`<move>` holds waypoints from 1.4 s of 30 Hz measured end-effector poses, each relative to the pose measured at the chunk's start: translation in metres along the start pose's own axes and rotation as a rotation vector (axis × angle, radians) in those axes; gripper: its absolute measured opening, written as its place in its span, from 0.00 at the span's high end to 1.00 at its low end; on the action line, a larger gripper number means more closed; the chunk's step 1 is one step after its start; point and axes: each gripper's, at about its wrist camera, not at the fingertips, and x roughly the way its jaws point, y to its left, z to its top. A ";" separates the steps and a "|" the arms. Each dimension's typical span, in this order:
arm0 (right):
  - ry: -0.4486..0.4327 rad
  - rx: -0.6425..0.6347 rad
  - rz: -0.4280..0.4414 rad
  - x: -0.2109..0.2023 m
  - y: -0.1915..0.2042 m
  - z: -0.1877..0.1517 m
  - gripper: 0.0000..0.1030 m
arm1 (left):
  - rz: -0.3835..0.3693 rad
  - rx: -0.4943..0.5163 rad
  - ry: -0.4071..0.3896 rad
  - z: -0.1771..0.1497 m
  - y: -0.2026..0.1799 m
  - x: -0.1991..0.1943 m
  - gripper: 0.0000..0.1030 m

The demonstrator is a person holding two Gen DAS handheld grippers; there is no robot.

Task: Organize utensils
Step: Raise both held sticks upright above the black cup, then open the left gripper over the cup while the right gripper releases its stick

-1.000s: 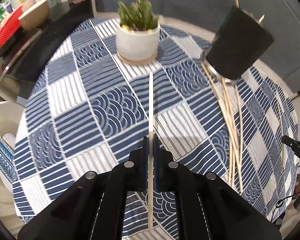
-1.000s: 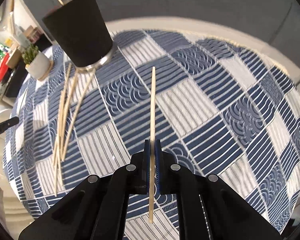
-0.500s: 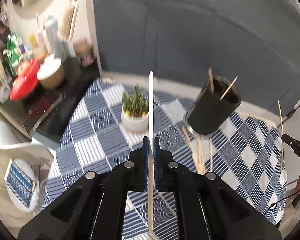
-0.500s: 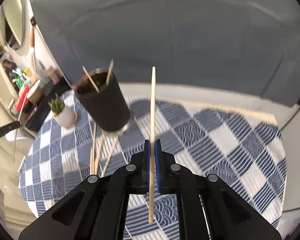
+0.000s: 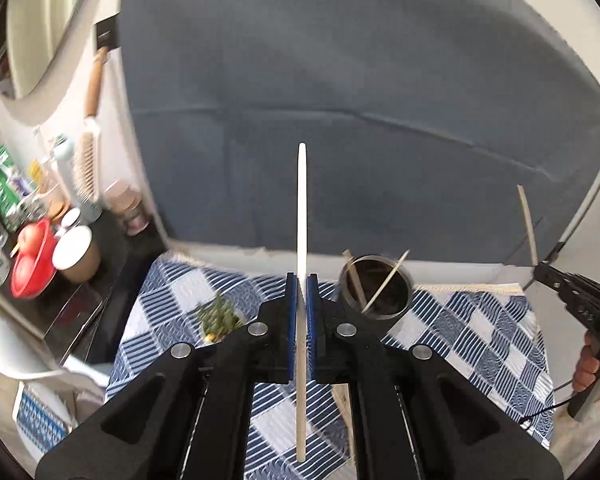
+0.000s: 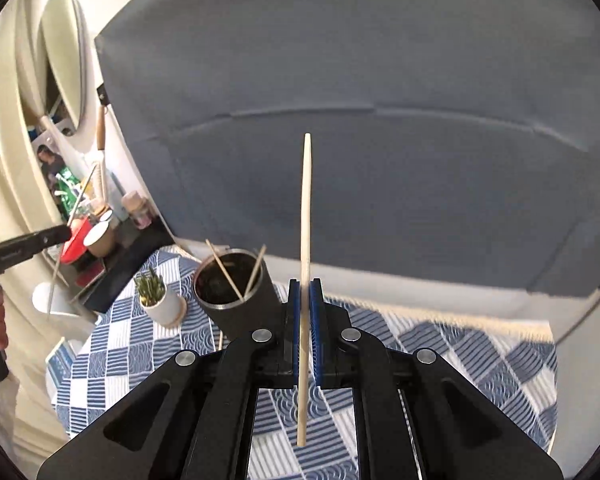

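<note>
Clamping a single pale chopstick apiece, both hand-held grippers hang above a round table (image 6: 500,364) spread with a blue-and-white patterned cloth. The left gripper (image 5: 301,280) has its blue pads (image 5: 291,320) pressed together on its chopstick (image 5: 302,208), which runs straight up the middle of that camera's view, its upper end set against a dark grey wall and its lower end reaching back between the black arms of the tool. The right gripper (image 6: 305,284) pinches its own chopstick (image 6: 306,208) the same way, jaws narrowed to the width of the stick.

A dark cylindrical holder (image 6: 236,296) stands on the cloth, two sticks (image 6: 224,268) leaning crossed inside its open mouth. In the right camera it sits left of the gripper's tips, partly behind the tool; in the left camera the holder (image 5: 376,292) shows just right of the tips. A small potted plant (image 6: 160,300) in a white pot stands on the cloth beside the holder.

At the right edge of the left view, the other tool appears with its stick pointing up and a person's hand (image 5: 588,364) wrapped around its handle. A counter (image 5: 80,292) crowded with a red bowl and cups lies beyond the table.
</note>
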 end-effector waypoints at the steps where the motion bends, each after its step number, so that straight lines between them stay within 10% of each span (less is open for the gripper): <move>1: -0.014 -0.013 0.010 0.001 0.002 0.005 0.95 | 0.000 0.008 -0.012 0.003 -0.003 0.002 0.95; 14: -0.202 -0.107 0.262 0.029 0.027 0.038 0.95 | -0.235 0.036 -0.316 0.027 -0.025 0.022 0.95; 26: -0.314 -0.088 0.444 0.069 0.034 0.046 0.95 | -0.315 0.036 -0.351 0.026 -0.037 0.067 0.95; 42: -0.227 0.010 0.482 0.164 0.024 0.027 0.95 | -0.440 -0.007 -0.361 -0.007 -0.032 0.157 0.95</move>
